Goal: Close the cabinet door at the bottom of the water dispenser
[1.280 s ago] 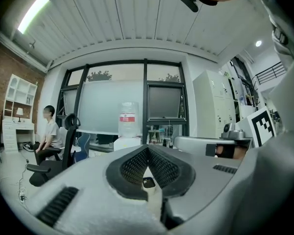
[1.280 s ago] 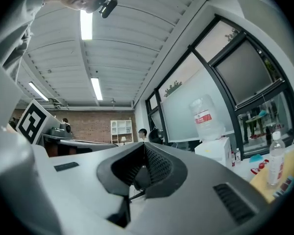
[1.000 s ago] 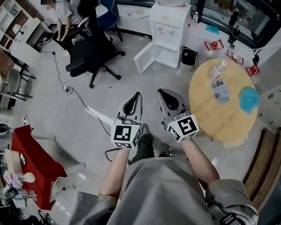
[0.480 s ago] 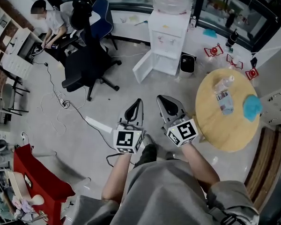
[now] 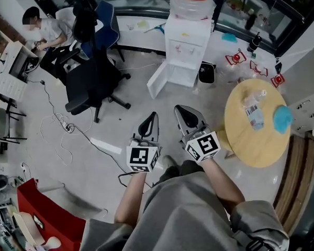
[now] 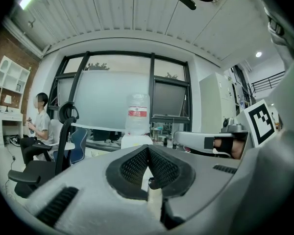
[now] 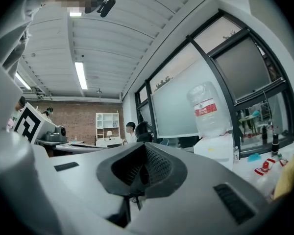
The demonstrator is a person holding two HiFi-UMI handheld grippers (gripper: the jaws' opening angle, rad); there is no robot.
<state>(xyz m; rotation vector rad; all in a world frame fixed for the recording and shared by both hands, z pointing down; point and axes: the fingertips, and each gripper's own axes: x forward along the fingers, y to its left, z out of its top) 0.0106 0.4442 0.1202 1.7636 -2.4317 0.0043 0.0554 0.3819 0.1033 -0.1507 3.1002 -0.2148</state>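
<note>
Standing open at the foot of the water dispenser [image 5: 187, 46], the cabinet door [image 5: 158, 80] looked a light, stiff hinged panel, best pushed near its free edge. The left gripper [image 5: 153, 117] and right gripper [image 5: 181, 111], jaws together and empty, hung well short.

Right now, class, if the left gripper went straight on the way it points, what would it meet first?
Probably the dispenser, which sits dead ahead in the left gripper view. Only bare floor lies between in the head view. Its open door may come first; depth is unclear.
</note>
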